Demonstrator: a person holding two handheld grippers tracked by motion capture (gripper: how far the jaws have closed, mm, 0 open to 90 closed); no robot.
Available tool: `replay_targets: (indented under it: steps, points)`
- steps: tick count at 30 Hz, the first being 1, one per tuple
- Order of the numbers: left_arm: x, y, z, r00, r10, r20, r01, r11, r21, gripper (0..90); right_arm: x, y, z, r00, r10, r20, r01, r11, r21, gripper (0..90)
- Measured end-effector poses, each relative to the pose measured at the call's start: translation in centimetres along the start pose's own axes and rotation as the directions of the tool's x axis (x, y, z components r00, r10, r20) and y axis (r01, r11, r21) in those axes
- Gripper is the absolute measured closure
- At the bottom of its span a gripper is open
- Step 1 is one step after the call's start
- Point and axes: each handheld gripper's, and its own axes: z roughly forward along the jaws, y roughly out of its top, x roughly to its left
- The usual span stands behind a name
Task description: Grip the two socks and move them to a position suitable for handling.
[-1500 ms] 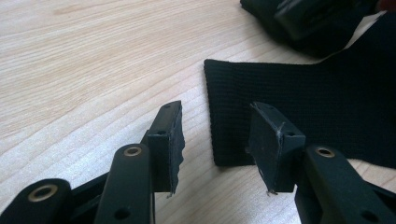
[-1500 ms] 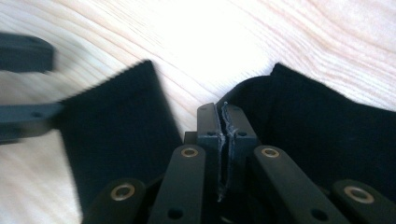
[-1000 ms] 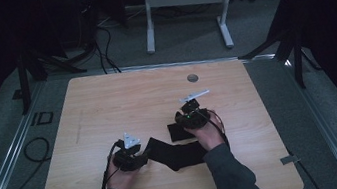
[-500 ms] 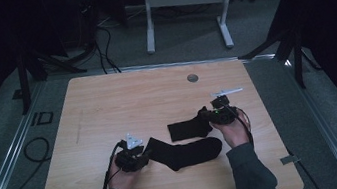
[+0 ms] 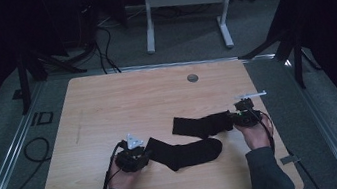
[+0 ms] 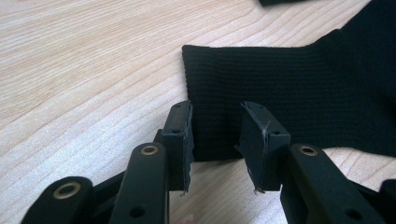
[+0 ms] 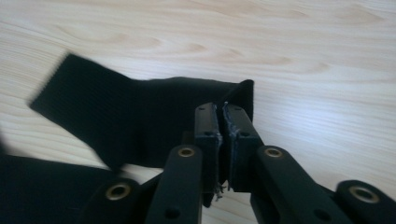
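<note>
On the table (image 5: 107, 103), the right gripper (image 5: 246, 117) pinches the far sock's (image 5: 201, 124) end, while the left gripper's (image 5: 133, 159) parted jaws straddle the near sock's (image 5: 185, 153) cuff, just nearer the person.

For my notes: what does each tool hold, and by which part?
Right tool: shut on the upper sock's end. Left tool: open around the lower sock's cuff, holding nothing.
</note>
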Motion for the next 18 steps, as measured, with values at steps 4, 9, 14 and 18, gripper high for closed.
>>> replay_targets:
  steps: [4, 9, 14, 18]
  points:
    - [0.0, 0.0, 0.1, 1.0000, -0.002, 0.000, 0.002, 1.0000, 0.001, 64.4, 0.5, 0.0, -0.5, 0.9959, -0.075, 0.051, 0.075, 0.997, -0.006, 74.2]
    - [0.0, 0.0, 0.1, 1.0000, -0.002, -0.001, 0.002, 1.0000, 0.001, 64.4, 1.9, 0.9, -0.4, 0.9913, -0.131, -0.010, 0.131, 0.990, -0.043, 71.0]
    - [0.0, 0.0, 0.1, 1.0000, -0.007, 0.001, 0.007, 1.0000, 0.000, 64.5, 4.0, 1.2, 1.8, 0.9635, -0.258, -0.073, 0.257, 0.966, -0.022, 68.9]
    - [0.1, 0.0, 0.0, 0.9999, -0.010, -0.006, 0.010, 0.9999, -0.003, 64.9, 5.3, 1.2, 4.2, 0.9476, -0.301, -0.107, 0.305, 0.952, 0.024, 66.3]
